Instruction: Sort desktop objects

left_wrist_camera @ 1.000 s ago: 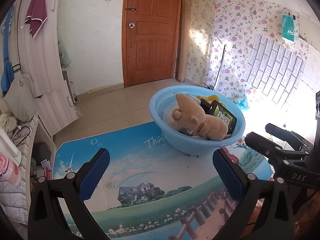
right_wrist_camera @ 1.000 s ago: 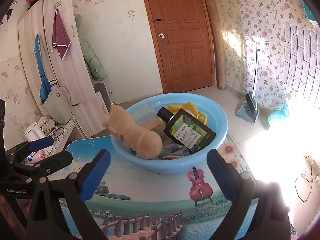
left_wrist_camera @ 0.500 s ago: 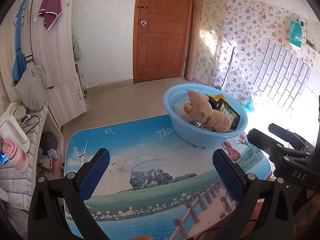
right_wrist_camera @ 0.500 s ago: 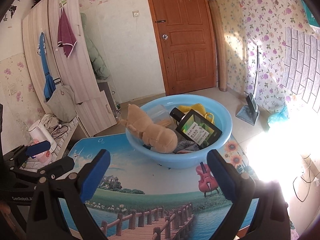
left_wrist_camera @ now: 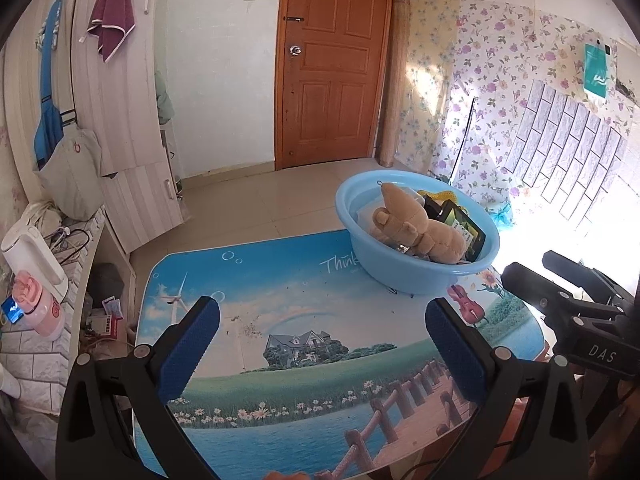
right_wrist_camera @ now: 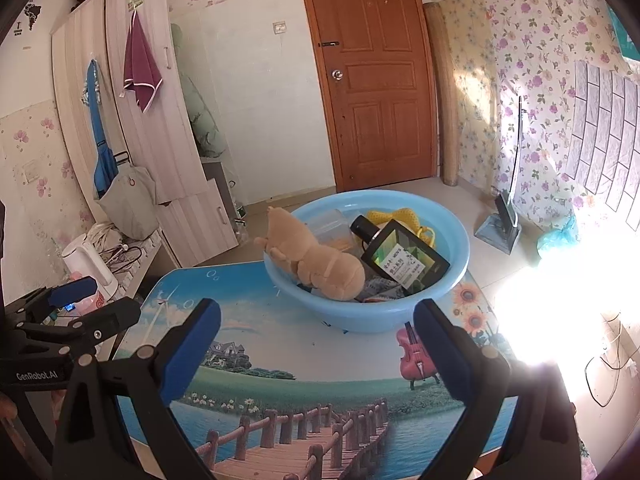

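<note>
A light blue basin (left_wrist_camera: pixel 404 276) (right_wrist_camera: pixel 360 316) stands at the far right corner of a table with a landscape-print top (left_wrist_camera: pixel 296 352) (right_wrist_camera: pixel 304 368). In it lie a tan plush toy (left_wrist_camera: pixel 420 228) (right_wrist_camera: pixel 320 260), a black bottle with a green label (left_wrist_camera: pixel 460 228) (right_wrist_camera: pixel 404 260), a yellow mesh item (right_wrist_camera: pixel 396 218) and a clear container (right_wrist_camera: pixel 332 224). My left gripper (left_wrist_camera: pixel 320 344) hangs open above the near middle of the table, nothing between its blue pads. My right gripper (right_wrist_camera: pixel 316 350) is open too, in front of the basin; it also shows at the right edge (left_wrist_camera: pixel 568 300) of the left wrist view.
A white kettle (left_wrist_camera: pixel 32 260) (right_wrist_camera: pixel 90 262) and cables sit on a low shelf to the left. Wooden wardrobe doors with a hanging maroon towel (right_wrist_camera: pixel 140 68) stand at back left, a brown door (left_wrist_camera: pixel 332 64) behind. A dustpan (right_wrist_camera: pixel 500 224) leans by the flowered wall.
Both grippers have drawn back and up from the basin, so more of the table top shows and the basin looks smaller. Both stayed open; the basin's contents have not moved.
</note>
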The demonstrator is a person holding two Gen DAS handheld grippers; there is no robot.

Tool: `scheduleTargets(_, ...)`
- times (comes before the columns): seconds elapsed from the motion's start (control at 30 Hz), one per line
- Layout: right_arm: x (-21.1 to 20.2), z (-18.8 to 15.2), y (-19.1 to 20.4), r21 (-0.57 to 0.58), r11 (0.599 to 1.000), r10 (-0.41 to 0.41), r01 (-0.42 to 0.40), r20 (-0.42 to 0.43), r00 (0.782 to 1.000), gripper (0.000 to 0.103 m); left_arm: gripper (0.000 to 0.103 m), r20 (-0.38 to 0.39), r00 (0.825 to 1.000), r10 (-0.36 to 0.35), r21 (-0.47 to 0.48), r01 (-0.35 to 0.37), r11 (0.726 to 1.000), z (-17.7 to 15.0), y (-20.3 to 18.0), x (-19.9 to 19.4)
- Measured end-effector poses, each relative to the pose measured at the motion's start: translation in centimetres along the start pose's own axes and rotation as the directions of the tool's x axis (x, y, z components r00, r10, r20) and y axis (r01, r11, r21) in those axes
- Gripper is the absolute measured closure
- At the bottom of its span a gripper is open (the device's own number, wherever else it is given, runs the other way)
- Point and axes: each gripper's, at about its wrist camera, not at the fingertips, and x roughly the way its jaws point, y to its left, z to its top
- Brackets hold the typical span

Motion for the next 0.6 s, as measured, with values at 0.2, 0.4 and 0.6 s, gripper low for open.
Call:
scheduleTargets(0.2,0.6,-0.3,-0.5,0.008,1.000,0.005,-0.005,-0.017,1.000,0.004,0.000,-0.004,0.999,-0.054,0.070,0.055,0.996,-0.1,-1.2,0.3)
scheduleTargets(0.4,1.1,-0.5,-0.9,0.028,1.000,-0.003,0.004,-0.030,1.000,0.004,0.000,-0.011,0.993,-0.114,0.096,0.114,0.989,-0.3,-1.6,0.9)
scheduleTargets(0.6,1.3,-0.5,-1.0,0.031,1.000,-0.003,0.004,-0.034,0.999,0.004,0.000,0.002,0.990,-0.139,0.093,0.138,0.986,-0.3,-1.4,1.1)
